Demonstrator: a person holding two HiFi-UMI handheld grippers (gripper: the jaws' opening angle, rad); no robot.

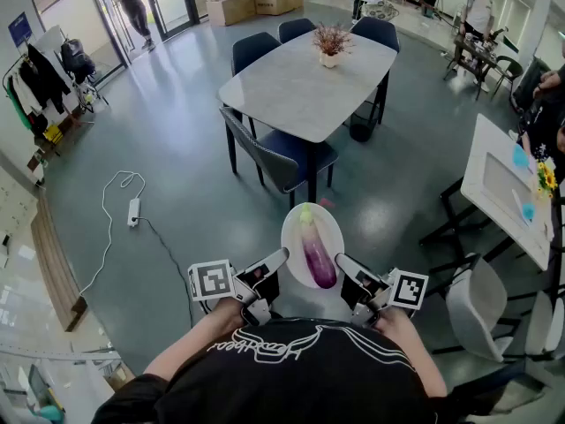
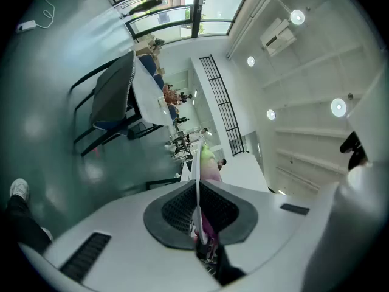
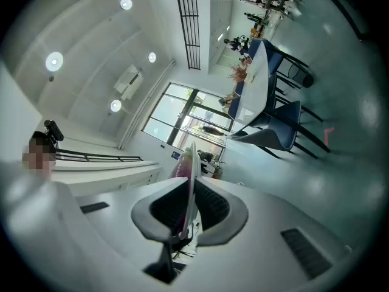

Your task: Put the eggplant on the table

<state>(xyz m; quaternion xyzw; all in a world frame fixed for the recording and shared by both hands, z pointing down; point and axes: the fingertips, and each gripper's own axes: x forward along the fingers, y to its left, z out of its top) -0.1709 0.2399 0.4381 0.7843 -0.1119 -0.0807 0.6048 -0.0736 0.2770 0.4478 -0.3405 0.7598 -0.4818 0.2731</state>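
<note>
A purple eggplant (image 1: 317, 256) with a pale green stem end lies on a white plate (image 1: 293, 237) held level in front of the person's chest. My left gripper (image 1: 281, 261) is shut on the plate's left rim and my right gripper (image 1: 341, 264) is shut on its right rim. In the left gripper view the plate's thin edge (image 2: 197, 181) runs between the dark pads with the eggplant (image 2: 208, 163) beyond it. The right gripper view shows the same plate edge (image 3: 189, 181) clamped, the eggplant (image 3: 180, 166) bulging at its left. The grey dining table (image 1: 305, 82) stands ahead across the floor.
Dark blue chairs (image 1: 278, 153) ring the table, and a small potted plant (image 1: 331, 44) sits on it. A white desk (image 1: 503, 184) and a white chair (image 1: 481, 303) stand at the right. A power strip with a cable (image 1: 132, 210) lies on the floor at the left. People stand in the far background.
</note>
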